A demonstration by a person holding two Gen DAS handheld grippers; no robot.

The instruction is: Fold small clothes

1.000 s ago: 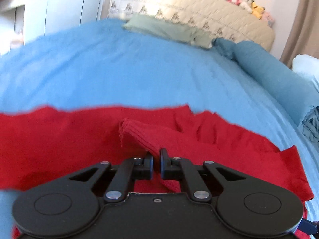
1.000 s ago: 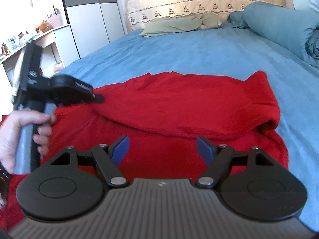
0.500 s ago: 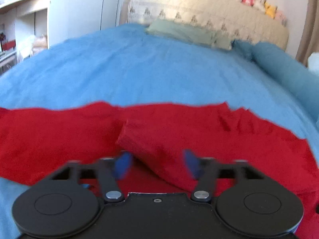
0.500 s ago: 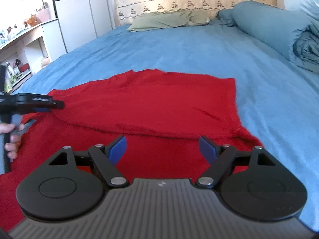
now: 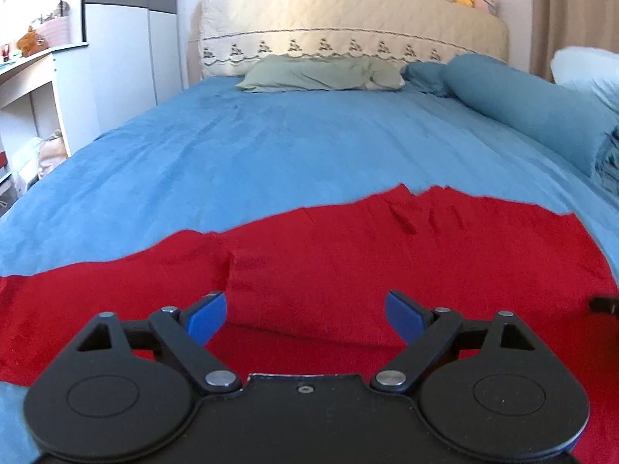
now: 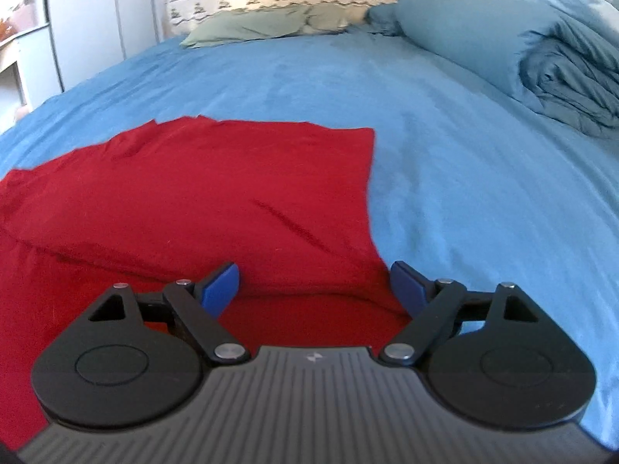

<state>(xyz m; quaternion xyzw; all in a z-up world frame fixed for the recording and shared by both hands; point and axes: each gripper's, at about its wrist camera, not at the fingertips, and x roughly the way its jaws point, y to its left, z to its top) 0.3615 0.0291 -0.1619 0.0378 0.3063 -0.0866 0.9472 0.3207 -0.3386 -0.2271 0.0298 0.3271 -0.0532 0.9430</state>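
A red garment (image 5: 348, 263) lies spread on the blue bedsheet (image 5: 290, 147), with one flap folded over itself; the fold's near edge runs just ahead of both grippers. It also shows in the right wrist view (image 6: 201, 201), its right edge straight against the sheet. My left gripper (image 5: 305, 313) is open and empty, hovering over the folded flap's left end. My right gripper (image 6: 315, 284) is open and empty over the flap's right corner.
A green pillow (image 5: 321, 73) and a quilted headboard (image 5: 348, 38) stand at the far end. A rolled blue duvet (image 6: 522, 46) lies along the right side. A white desk and wardrobe (image 5: 58, 77) stand left of the bed.
My left gripper let go of the red fold and opened, then pulled back. The flap settled flat. My right gripper moved right, towards the flap's right corner.
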